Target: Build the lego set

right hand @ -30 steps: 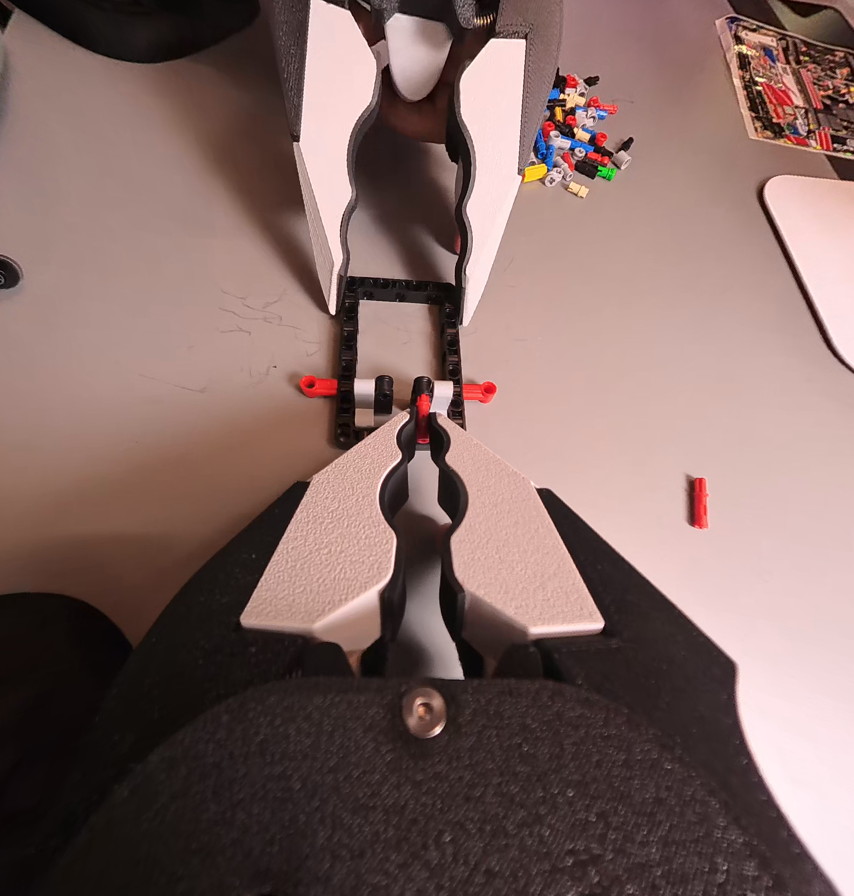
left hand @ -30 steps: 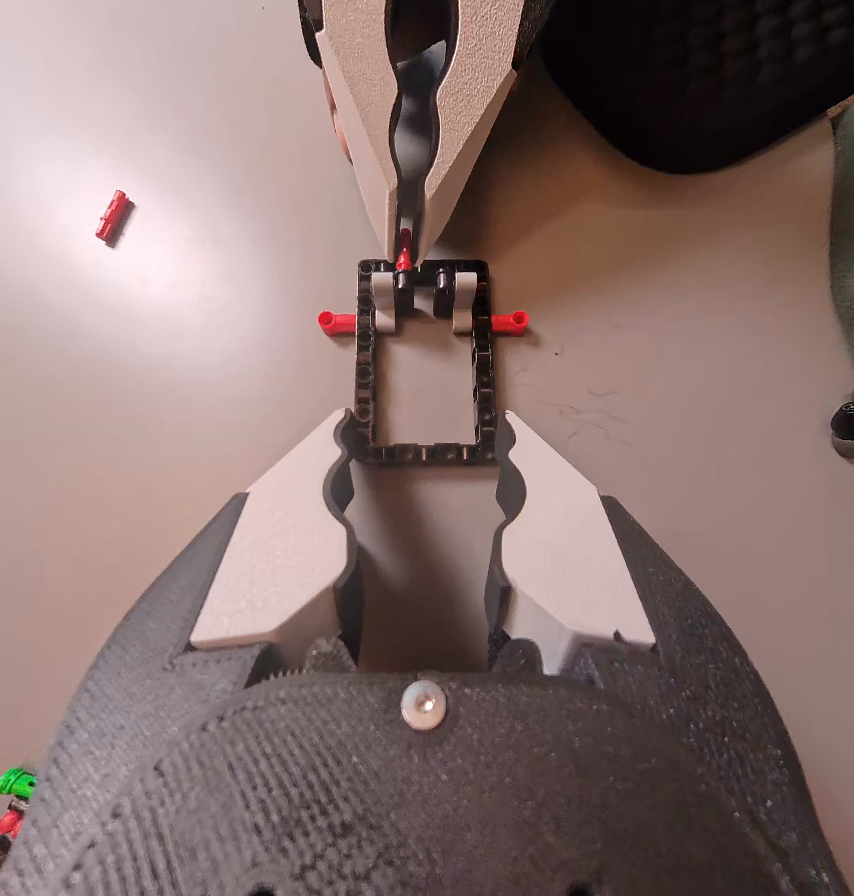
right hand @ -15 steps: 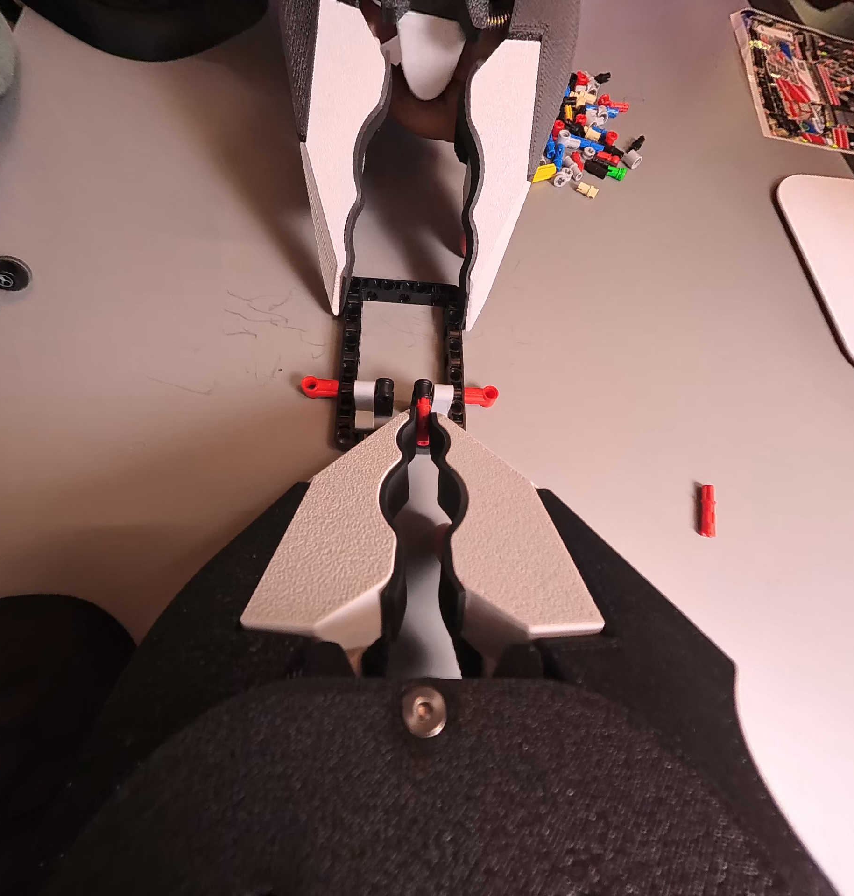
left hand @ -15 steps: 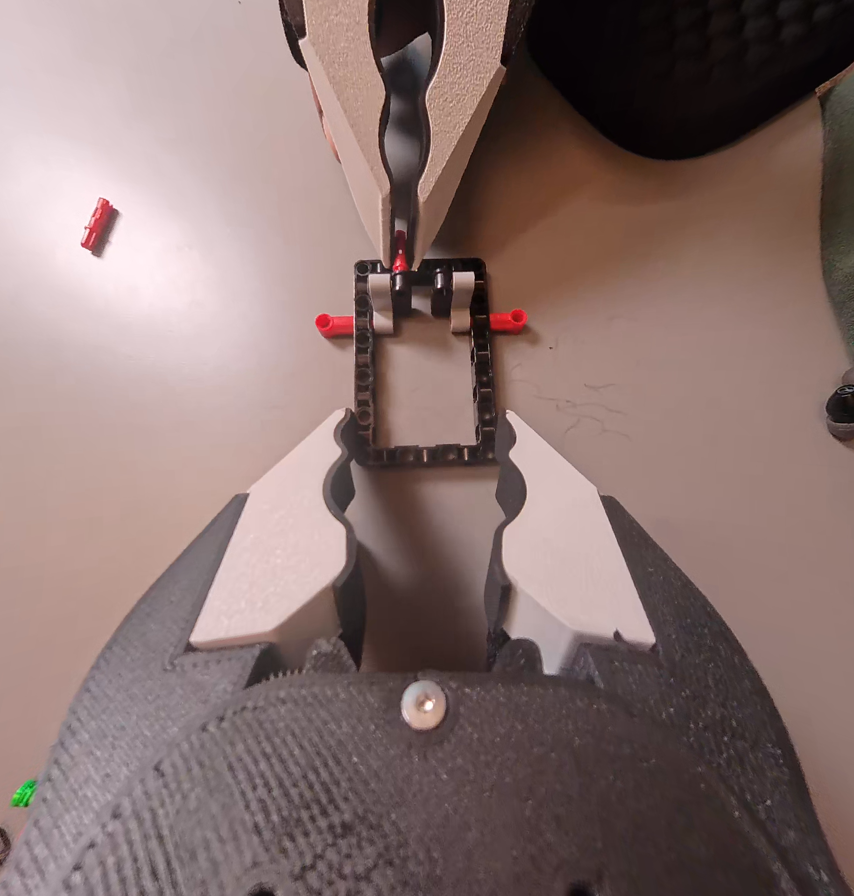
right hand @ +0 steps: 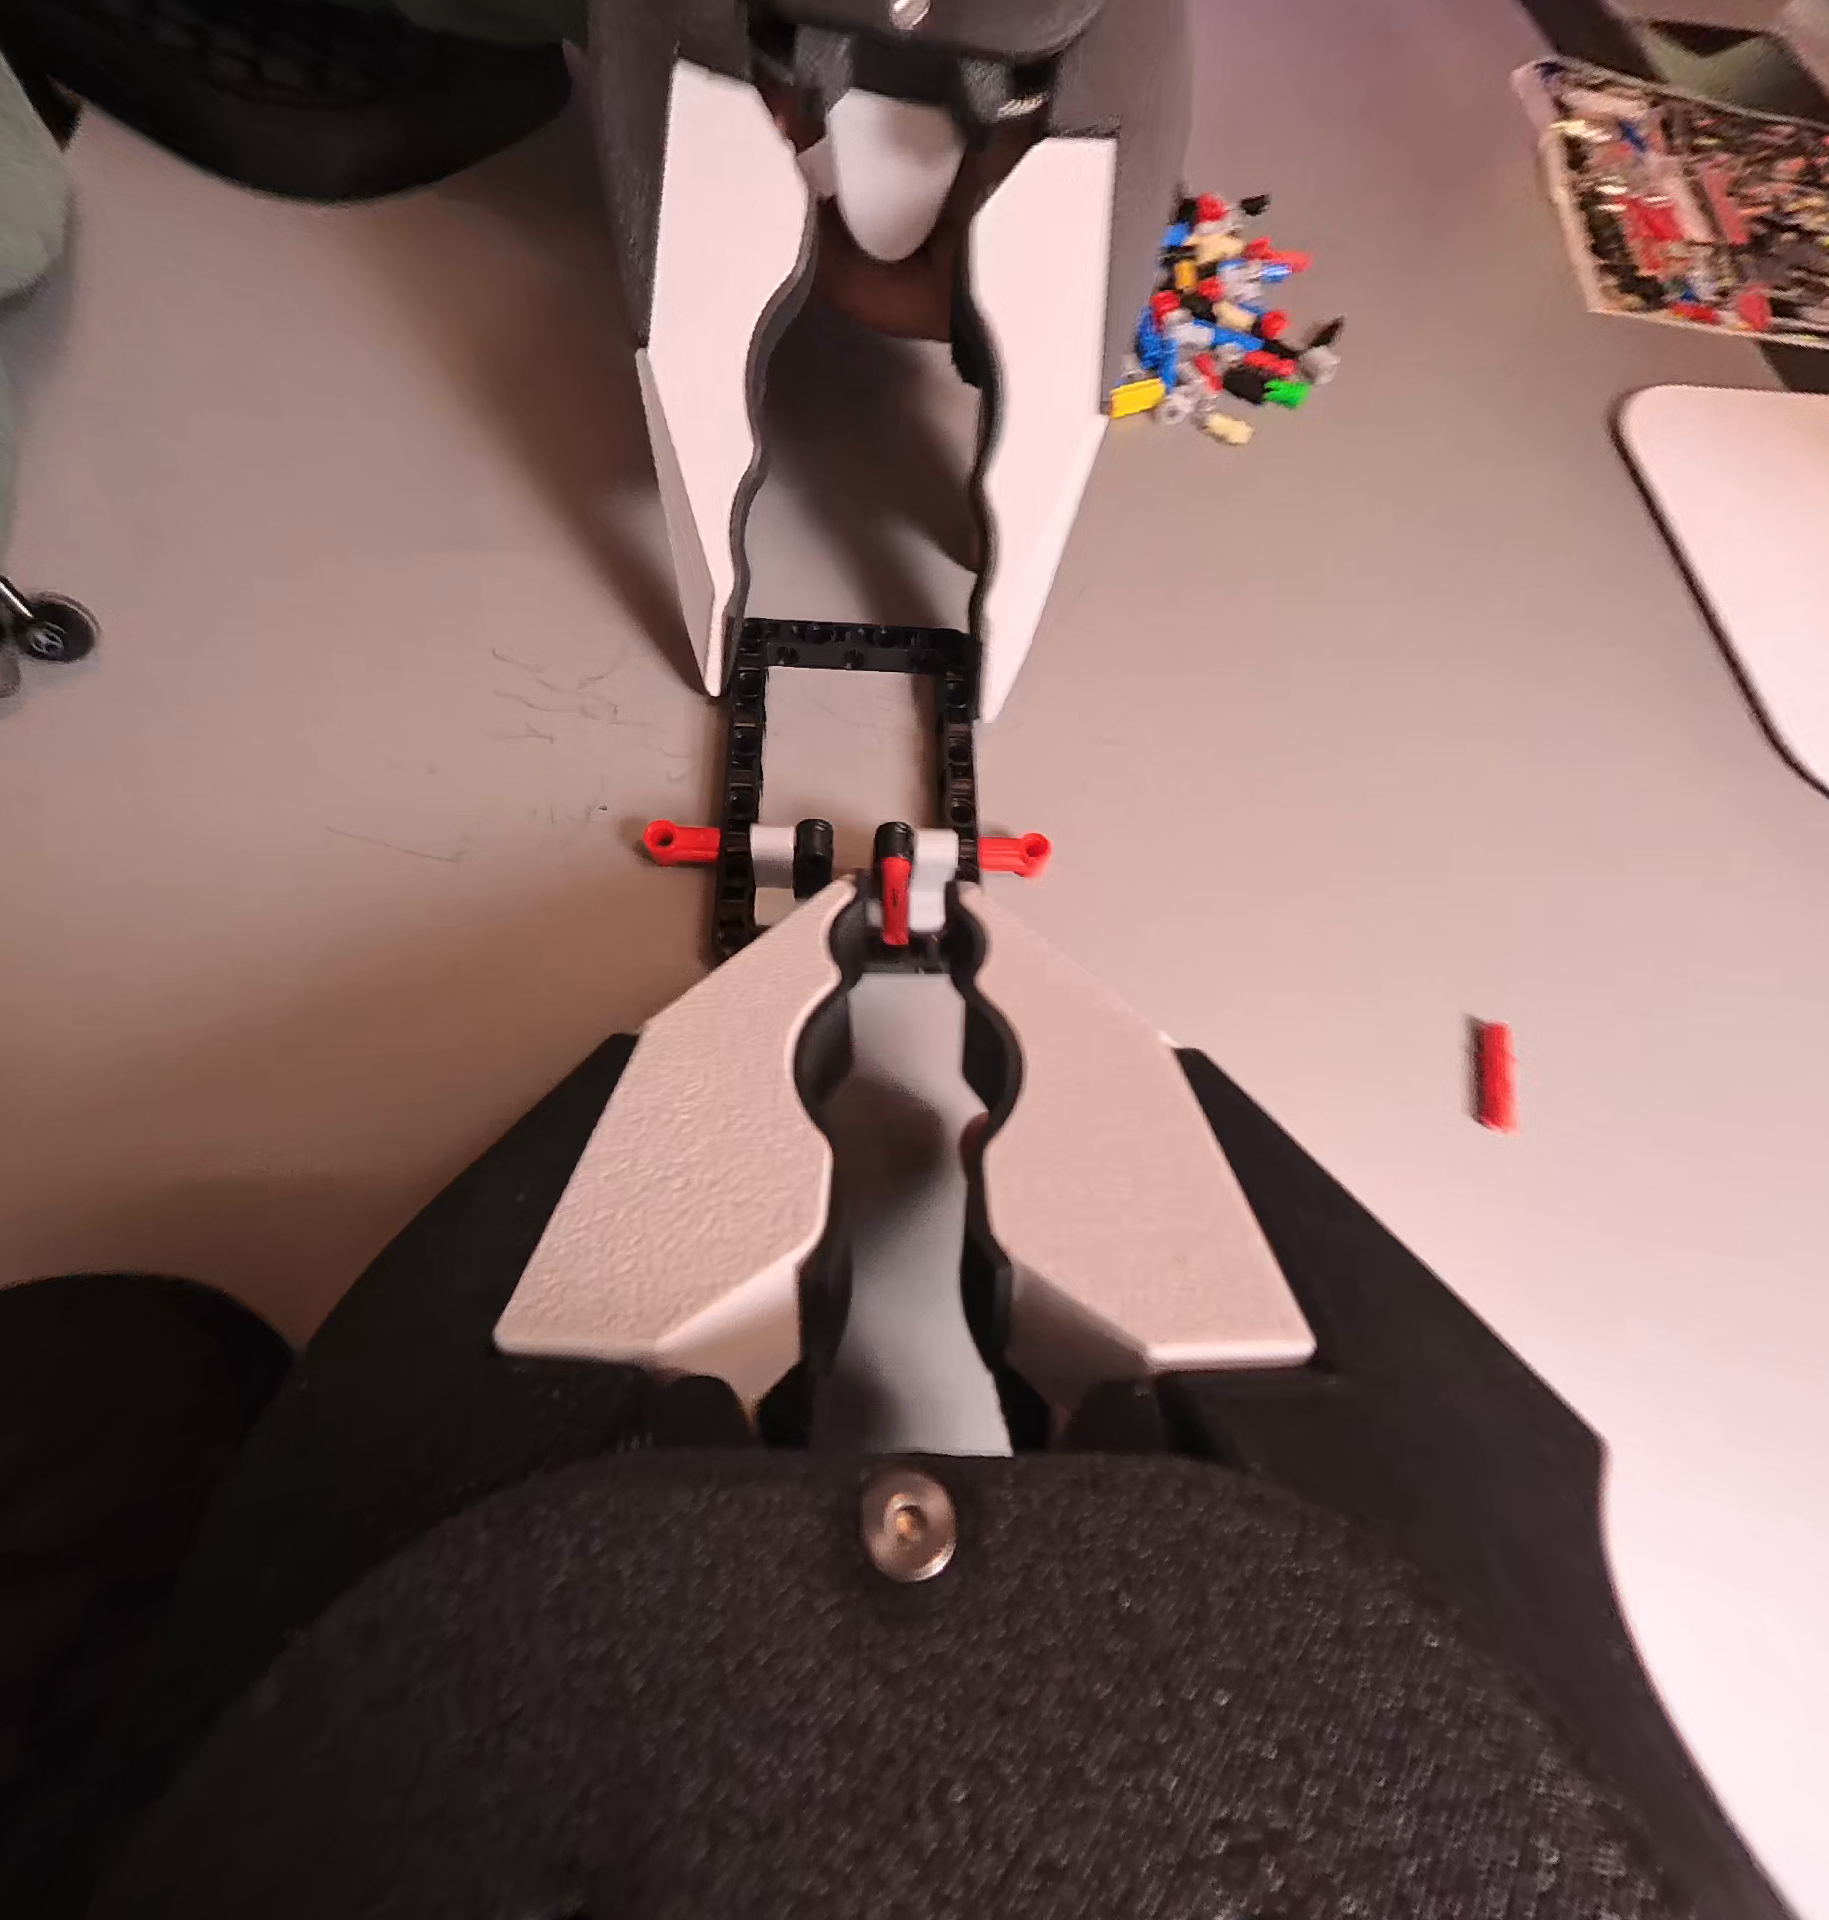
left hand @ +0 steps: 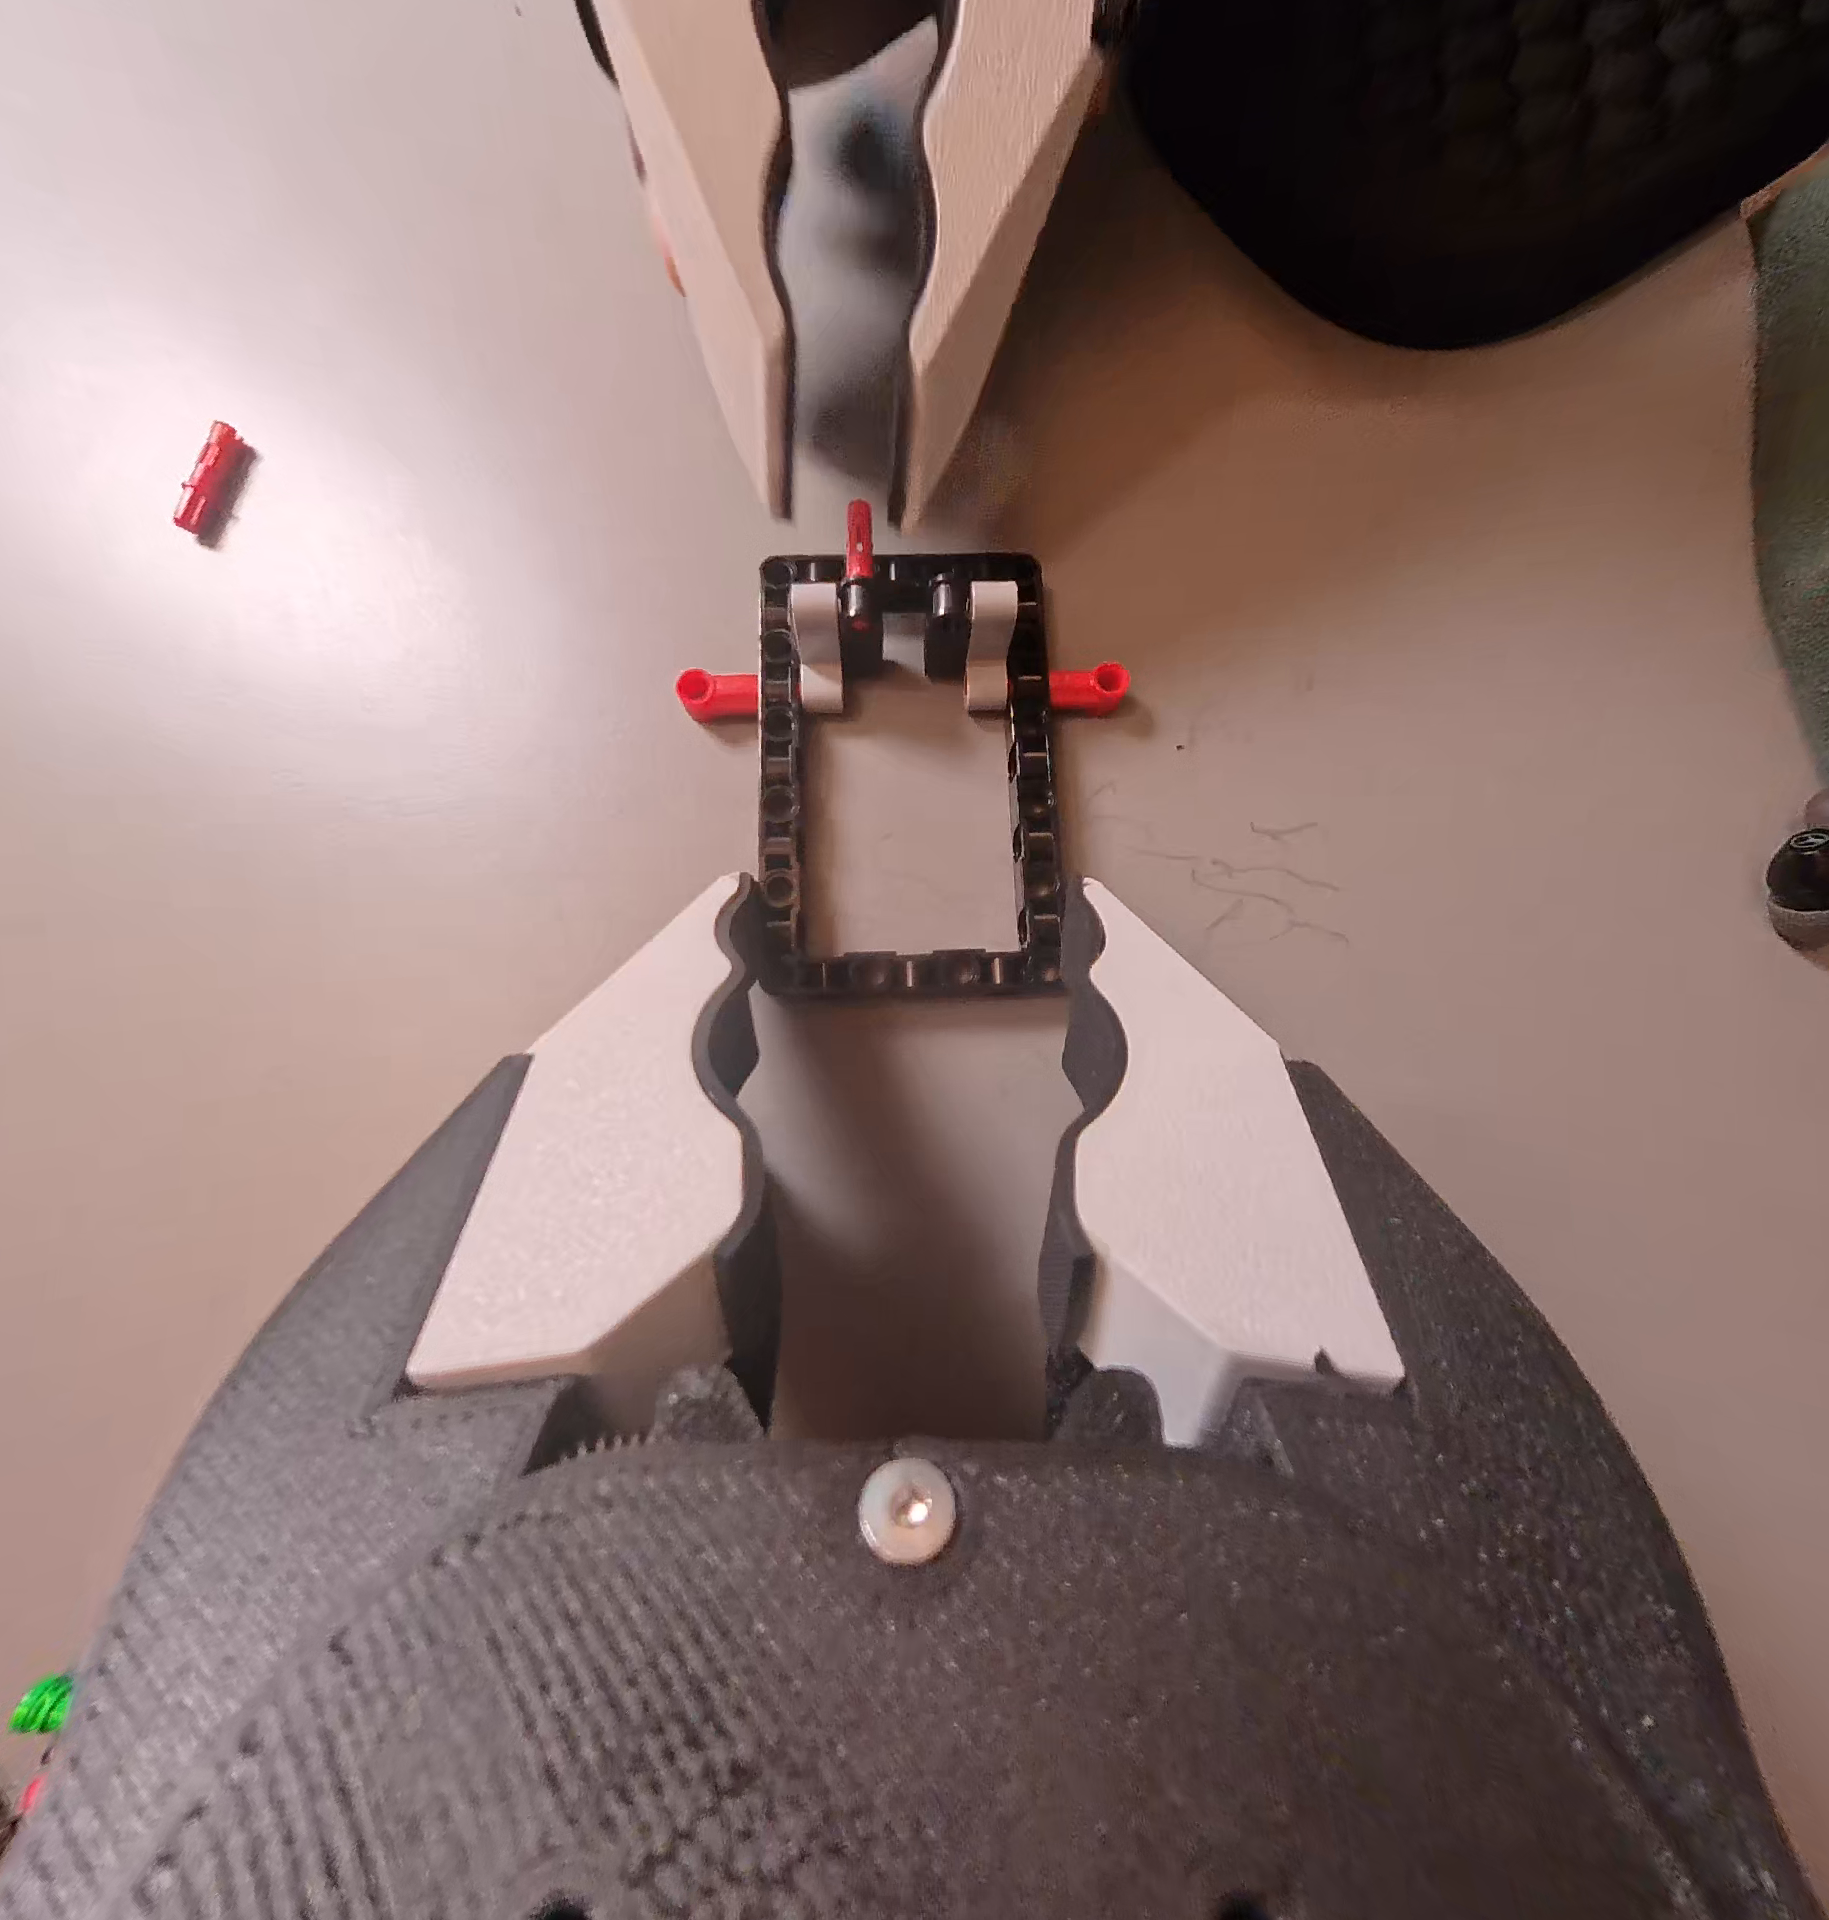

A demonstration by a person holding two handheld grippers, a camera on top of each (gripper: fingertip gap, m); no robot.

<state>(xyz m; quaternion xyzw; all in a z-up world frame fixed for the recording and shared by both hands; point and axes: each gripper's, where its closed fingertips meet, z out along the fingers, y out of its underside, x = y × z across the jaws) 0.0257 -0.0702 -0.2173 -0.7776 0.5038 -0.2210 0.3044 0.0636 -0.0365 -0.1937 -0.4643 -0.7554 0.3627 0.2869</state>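
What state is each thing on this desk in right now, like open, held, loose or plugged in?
Left gripper: shut on the black frame, jaws on both sides.
Right gripper: open, released.
Red pin: stuck in the frame's end, free.
Loose red pin: lying on the table.
Pile of parts: untouched.

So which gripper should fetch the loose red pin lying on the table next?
Probably right. The right gripper is open and empty, while the left gripper braces the black rectangular frame. The loose red pin lies on the right gripper's side.
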